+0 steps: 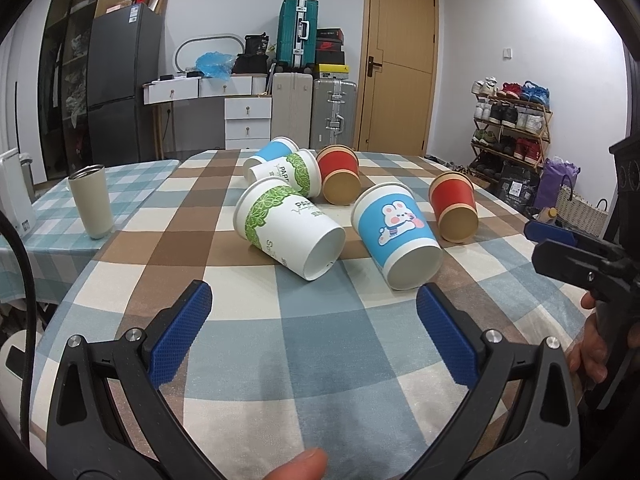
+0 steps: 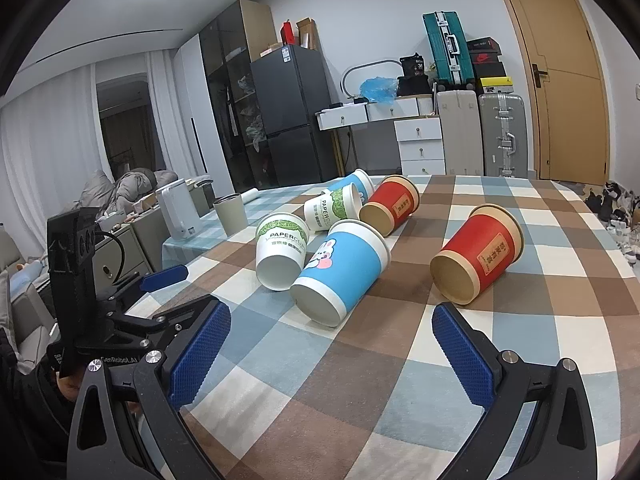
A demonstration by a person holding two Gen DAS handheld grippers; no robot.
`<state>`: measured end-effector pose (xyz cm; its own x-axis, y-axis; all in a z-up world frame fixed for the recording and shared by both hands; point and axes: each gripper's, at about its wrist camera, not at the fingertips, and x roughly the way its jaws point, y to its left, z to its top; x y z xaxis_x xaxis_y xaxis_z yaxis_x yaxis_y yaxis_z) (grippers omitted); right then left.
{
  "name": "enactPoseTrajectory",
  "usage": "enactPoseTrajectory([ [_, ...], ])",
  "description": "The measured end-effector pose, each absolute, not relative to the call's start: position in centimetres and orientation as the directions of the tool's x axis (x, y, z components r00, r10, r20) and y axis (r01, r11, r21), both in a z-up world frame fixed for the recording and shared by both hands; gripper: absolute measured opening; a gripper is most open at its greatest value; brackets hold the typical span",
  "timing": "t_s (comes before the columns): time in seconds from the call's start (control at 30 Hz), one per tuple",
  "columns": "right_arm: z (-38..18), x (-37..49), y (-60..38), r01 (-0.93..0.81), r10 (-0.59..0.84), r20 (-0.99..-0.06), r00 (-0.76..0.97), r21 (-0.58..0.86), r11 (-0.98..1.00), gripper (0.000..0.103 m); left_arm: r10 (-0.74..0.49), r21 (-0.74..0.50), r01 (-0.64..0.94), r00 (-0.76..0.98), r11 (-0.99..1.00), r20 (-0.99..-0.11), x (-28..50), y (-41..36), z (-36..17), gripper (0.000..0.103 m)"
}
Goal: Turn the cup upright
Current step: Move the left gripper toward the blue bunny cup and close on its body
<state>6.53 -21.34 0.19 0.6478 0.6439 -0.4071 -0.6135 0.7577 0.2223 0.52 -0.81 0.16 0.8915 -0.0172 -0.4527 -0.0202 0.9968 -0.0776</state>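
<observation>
Six paper cups lie tipped on their sides on the checked surface [image 1: 320,360], none upright yet. Nearest the claws are the blue rabbit cup [image 1: 394,234], its base turned toward the cameras, and just left of it the near green-leaf cup [image 1: 286,226], likewise base-forward; the two look close together, perhaps touching in the right wrist view. To the right and apart lies the near red cup [image 2: 478,256], well clear of its neighbours. Farther back a second green-leaf cup [image 1: 290,172], a second blue cup [image 1: 270,152] and a second red cup [image 1: 340,174] huddle together. The left claw [image 1: 314,308] is spread wide and holds nothing, hovering short of the front pair; the right claw [image 2: 332,328] is equally wide and empty, with the rabbit cup and the near red cup just ahead of its fingers. The step in hand looks like choosing and approaching a first cup. The isolated red cup seems the easiest start: straddle its wall across the middle, squeeze gently since thin paper will crush, then lift and rotate so the base comes down flat. A beige tumbler [image 1: 92,200] stands upright off to the left, out of the way.
</observation>
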Motion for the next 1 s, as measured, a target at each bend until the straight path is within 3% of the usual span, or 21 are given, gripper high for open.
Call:
enactPoseTrajectory([
  [0.4,0.4,7.3,-23.8,-0.548,0.592,-0.406,0.696,0.232,0.804,0.103,-0.062,-0.079,0.027,0.872,0.997,-0.486,2.4,-3.3,1.3,0.102],
  [0.57,0.4,7.7,-24.8,-0.531,0.583,-0.41,0.701,0.246,0.811,0.103,-0.114,-0.126,0.054,0.835,0.991,-0.538,4.4,-4.0,1.1,0.102],
  [1.0,0.6,7.9,-26.3,-0.477,0.553,-0.405,0.728,0.279,0.833,0.103,-0.113,-0.107,0.06,0.789,0.992,-0.604,9.6,-7.0,1.2,0.102],
])
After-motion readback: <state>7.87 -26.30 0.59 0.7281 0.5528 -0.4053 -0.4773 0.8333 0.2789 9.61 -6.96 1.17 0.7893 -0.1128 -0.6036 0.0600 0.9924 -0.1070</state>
